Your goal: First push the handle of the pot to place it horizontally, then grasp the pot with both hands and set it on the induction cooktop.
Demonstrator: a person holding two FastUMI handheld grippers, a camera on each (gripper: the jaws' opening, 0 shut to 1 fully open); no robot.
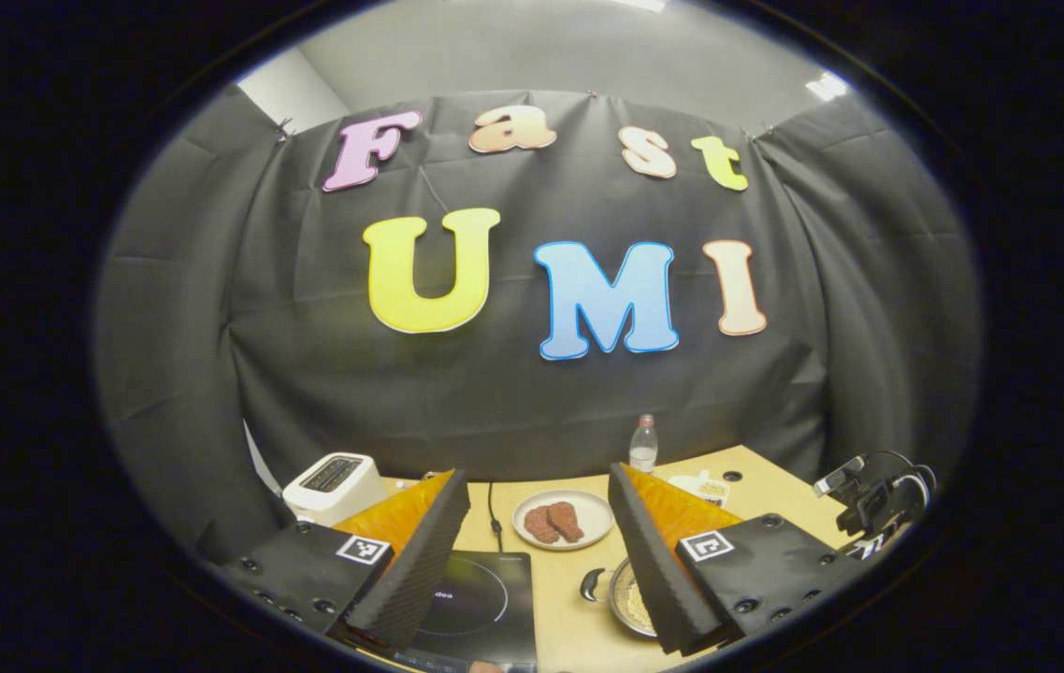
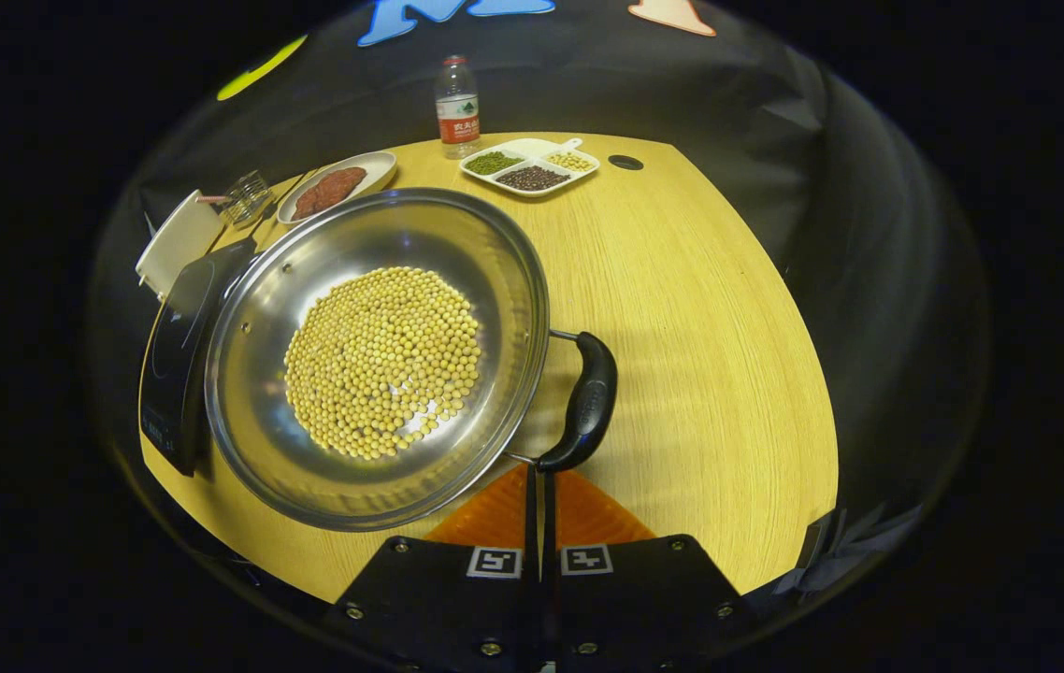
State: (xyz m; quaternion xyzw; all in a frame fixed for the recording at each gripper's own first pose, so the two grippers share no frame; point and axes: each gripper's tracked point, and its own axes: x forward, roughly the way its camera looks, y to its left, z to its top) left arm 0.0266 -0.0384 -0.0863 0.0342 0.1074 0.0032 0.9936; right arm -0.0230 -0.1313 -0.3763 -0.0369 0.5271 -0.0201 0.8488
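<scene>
A steel pot (image 2: 256, 308) holding yellow soybeans (image 2: 382, 360) sits on the wooden table, just right of the black induction cooktop (image 2: 179, 350). Its black side handle (image 2: 590, 393) points right. My right gripper (image 2: 539, 475) is shut with nothing between its fingers, and its tips touch the handle's near end. In the left gripper view, my left gripper (image 1: 537, 561) hangs open above the table. The cooktop (image 1: 481, 598) lies below its left finger, and the pot (image 1: 619, 572) with its other handle (image 1: 596, 584) is partly hidden behind the right finger.
At the back stand a plate of meat (image 2: 336, 187), a divided dish of beans (image 2: 530, 168), a water bottle (image 2: 457, 98), a white toaster (image 2: 179, 238) and a small glass item (image 2: 247, 196). Bare wood spreads right of the pot. The table (image 2: 710, 308) ends at the black cloth wall.
</scene>
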